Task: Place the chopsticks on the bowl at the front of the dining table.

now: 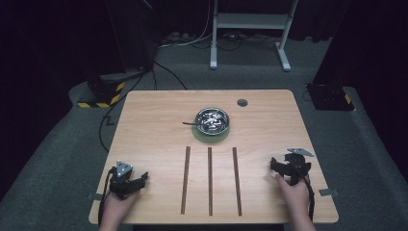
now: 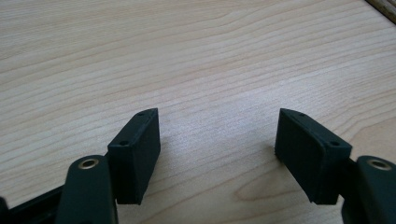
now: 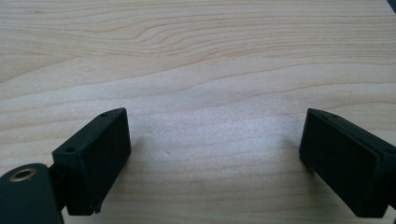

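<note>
- Left gripper (image 1: 142, 178) rests low on the table (image 1: 154, 120) near the front left corner, jaws spread wide, nothing between them; in the left gripper view bare wood grain lies between its pads (image 2: 135, 154)
- Three dark sticks lie side by side, pointing away from the person, front centre: left stick (image 1: 185, 180), middle stick (image 1: 210, 181), right stick (image 1: 236, 181), all apart from one another and from both grippers
- Behind them, a metal bowl (image 1: 212, 120) on a green mat (image 1: 210, 136), small bright pieces inside, too small to tell what; a thin dark handle (image 1: 188, 123) sticks out to its left
- Right gripper (image 1: 273, 166) near the front right edge, jaws likewise parted and empty, right gripper view shows plain wood between them
- Judgement: nothing begun yet; nearest work is the sticks. Take the left stick with the left gripper, the right with the right
- To do it well: come down across a stick near its middle, jaws straddling it squarely, close gently so it does not roll or pivot; keep clear of the neighbouring stick
</note>
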`<control>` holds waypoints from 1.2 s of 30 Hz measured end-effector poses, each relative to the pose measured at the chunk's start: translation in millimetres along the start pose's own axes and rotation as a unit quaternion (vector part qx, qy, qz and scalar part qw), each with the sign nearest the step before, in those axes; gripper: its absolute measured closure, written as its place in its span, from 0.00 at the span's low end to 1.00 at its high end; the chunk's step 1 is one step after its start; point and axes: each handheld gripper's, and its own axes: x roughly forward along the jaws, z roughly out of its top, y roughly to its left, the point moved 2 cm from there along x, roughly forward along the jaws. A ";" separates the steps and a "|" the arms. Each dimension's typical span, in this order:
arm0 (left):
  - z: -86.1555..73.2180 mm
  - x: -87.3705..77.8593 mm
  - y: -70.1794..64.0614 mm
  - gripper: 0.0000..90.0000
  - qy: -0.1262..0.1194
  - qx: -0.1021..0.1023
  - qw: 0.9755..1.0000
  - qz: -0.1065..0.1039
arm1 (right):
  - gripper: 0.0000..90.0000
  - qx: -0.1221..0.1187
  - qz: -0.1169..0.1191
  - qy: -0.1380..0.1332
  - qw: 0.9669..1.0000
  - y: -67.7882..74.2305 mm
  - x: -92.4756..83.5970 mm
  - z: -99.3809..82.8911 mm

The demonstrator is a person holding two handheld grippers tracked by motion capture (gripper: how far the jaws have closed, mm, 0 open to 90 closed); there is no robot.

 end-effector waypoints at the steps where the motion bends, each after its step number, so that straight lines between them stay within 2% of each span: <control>1: 0.0 0.0 0.0 0.34 0.000 0.000 1.000 0.000 | 0.10 0.000 0.000 0.000 1.000 0.0 0.0 0.0; 3: 0.3 0.6 0.1 0.34 0.000 -0.003 1.000 0.000 | 0.10 -0.012 0.011 -0.003 1.000 -0.5 -1.2 -1.5; 10: 0.5 1.0 0.1 0.34 0.000 -0.005 1.000 0.001 | 0.10 -0.016 0.020 -0.004 1.000 -1.3 -2.2 -2.9; 13: 0.3 0.6 0.3 0.34 0.001 -0.003 1.000 0.001 | 0.10 -0.028 0.024 -0.005 0.999 -2.1 -3.0 -4.0; 19: 0.2 0.5 0.3 0.34 0.000 -0.003 1.000 0.000 | 0.15 -0.037 0.035 -0.004 0.999 -0.7 -6.9 -3.0; 20: 0.1 0.4 0.3 0.34 -0.001 -0.002 1.000 0.000 | 0.15 -0.042 0.041 -0.019 0.998 2.4 -11.2 -1.1; 24: -0.1 0.1 0.1 0.34 0.000 -0.003 1.000 0.001 | 0.15 -0.044 0.049 -0.027 0.997 10.4 -16.1 -0.4; 25: -0.1 0.2 0.2 0.34 0.000 -0.004 1.000 0.001 | 0.15 -0.055 0.057 -0.031 0.996 16.8 -18.5 -1.7; 30: -0.1 0.2 0.2 0.34 0.000 -0.004 1.000 0.001 | 0.18 -0.055 0.073 -0.037 0.995 26.9 -22.1 -2.1; 31: -0.1 0.2 0.2 0.34 0.000 -0.004 1.000 0.001 | 0.18 -0.054 0.076 -0.041 0.995 31.4 -23.1 -2.4; 33: 0.3 0.5 0.8 0.34 0.000 -0.001 1.000 0.000 | 0.21 -0.070 0.079 -0.050 0.993 44.4 -26.4 -4.5; 36: 0.3 0.5 0.8 0.34 0.000 -0.001 1.000 0.001 | 0.23 -0.075 0.089 -0.052 0.992 51.5 -29.3 -5.5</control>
